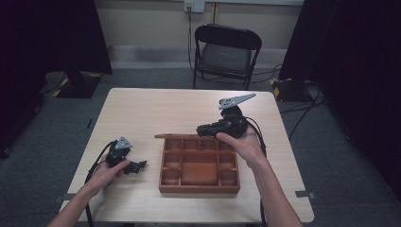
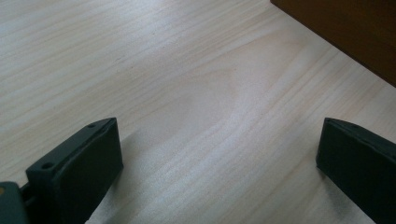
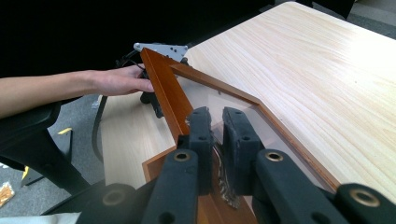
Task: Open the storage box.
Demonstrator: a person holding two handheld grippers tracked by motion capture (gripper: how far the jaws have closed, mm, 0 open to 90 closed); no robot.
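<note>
A brown wooden box [image 1: 199, 186] with several compartments lies on the pale table [image 1: 142, 109]. Its hinged lid [image 1: 178, 135], a wooden frame around a clear pane, is raised and seen edge-on along the box's far side. My right gripper [image 1: 206, 129] is shut on the lid's free edge. In the right gripper view its jaws [image 3: 216, 116] pinch the frame [image 3: 163, 88] at a small metal clasp [image 3: 225, 179]. My left gripper [image 1: 137, 166] rests low on the table left of the box, open and holding nothing [image 2: 219, 135]. The box wall [image 2: 345, 32] shows at the upper right.
A black folding chair [image 1: 226, 52] stands beyond the table's far edge. Dark curtains hang at both sides, and cables lie on the grey floor at the right. Bare tabletop stretches behind and left of the box.
</note>
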